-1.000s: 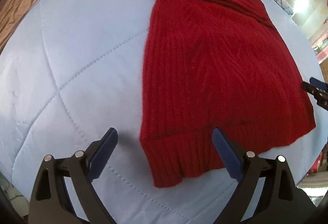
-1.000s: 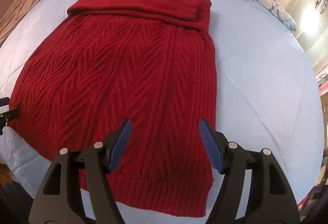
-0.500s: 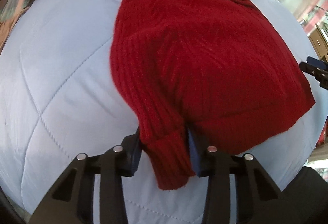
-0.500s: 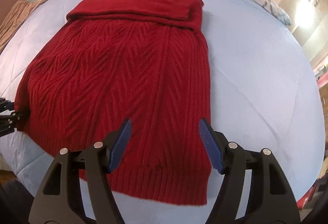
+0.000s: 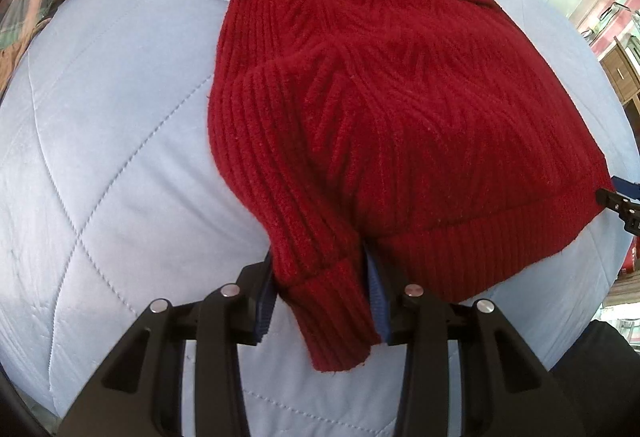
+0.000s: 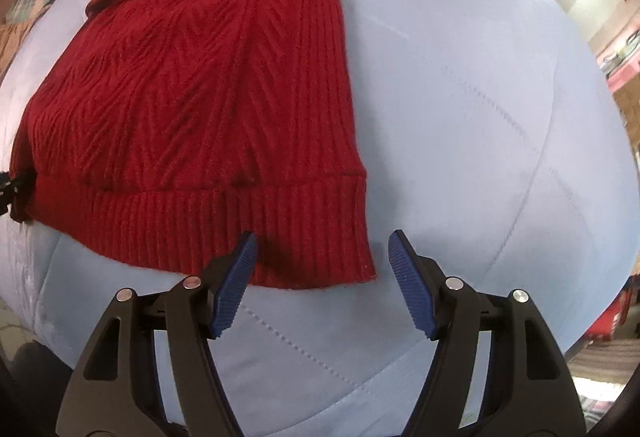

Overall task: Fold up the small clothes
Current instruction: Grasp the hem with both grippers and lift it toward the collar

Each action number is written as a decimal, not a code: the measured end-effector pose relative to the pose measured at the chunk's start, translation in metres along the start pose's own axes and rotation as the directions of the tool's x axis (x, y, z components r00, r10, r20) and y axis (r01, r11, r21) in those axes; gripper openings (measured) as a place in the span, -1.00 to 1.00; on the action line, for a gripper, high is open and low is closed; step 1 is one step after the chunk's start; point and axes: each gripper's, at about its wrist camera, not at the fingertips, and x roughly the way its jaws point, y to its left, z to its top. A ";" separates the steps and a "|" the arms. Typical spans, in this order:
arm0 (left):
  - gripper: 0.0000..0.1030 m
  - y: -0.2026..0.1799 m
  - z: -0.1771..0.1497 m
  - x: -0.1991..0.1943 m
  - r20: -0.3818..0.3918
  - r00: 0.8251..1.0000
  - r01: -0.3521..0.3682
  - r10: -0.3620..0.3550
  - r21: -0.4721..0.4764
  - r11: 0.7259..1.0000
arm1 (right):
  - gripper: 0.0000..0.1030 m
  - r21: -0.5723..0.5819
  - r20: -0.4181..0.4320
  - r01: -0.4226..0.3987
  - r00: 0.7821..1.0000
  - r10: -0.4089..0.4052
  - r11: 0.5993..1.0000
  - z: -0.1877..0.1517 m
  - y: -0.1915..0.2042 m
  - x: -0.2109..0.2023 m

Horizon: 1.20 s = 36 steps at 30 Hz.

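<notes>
Your left gripper (image 5: pixel 320 301) is squeezing the ribbed bottom corner of the red sweater (image 5: pixel 400 109), and that corner is bunched up between its blue pads. The sweater lies on the light blue quilt (image 5: pixel 112 141). Your right gripper (image 6: pixel 322 279) is wide apart, holding nothing, right at the other bottom corner.

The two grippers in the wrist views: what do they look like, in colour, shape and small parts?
Both look alike. The left gripper and the right gripper each have two black plastic fingers with long cut-out slots, and round silver pins at the joints. The jaws carry blue pads with fine ribs across the face. No cables, markings or sleeves show in either view.
</notes>
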 end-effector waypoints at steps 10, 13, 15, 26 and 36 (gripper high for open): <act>-0.26 -0.003 0.003 0.001 -0.017 1.000 -0.011 0.011 0.010 1.000 | -0.66 0.027 -0.048 -0.129 0.990 0.130 0.991 0.006 -0.001 0.010; -0.51 -0.005 0.006 -0.002 -0.005 1.000 -0.011 0.011 0.015 1.000 | -0.70 -0.015 -0.026 -0.131 0.991 0.130 0.991 0.013 0.002 0.001; -0.55 -0.008 0.013 -0.007 0.029 0.999 -0.031 0.030 0.029 0.999 | -0.70 -0.032 0.018 -0.135 0.991 0.135 0.990 0.022 0.002 -0.011; -0.58 -0.006 0.087 -0.037 0.219 0.974 -0.058 0.056 0.002 0.998 | -0.71 -0.143 0.257 -0.113 0.955 0.147 0.983 0.105 0.016 -0.041; -0.58 0.007 0.147 -0.039 0.329 0.942 -0.053 0.071 -0.064 0.997 | -0.71 -0.092 0.381 -0.072 0.919 0.102 0.993 0.161 0.010 -0.040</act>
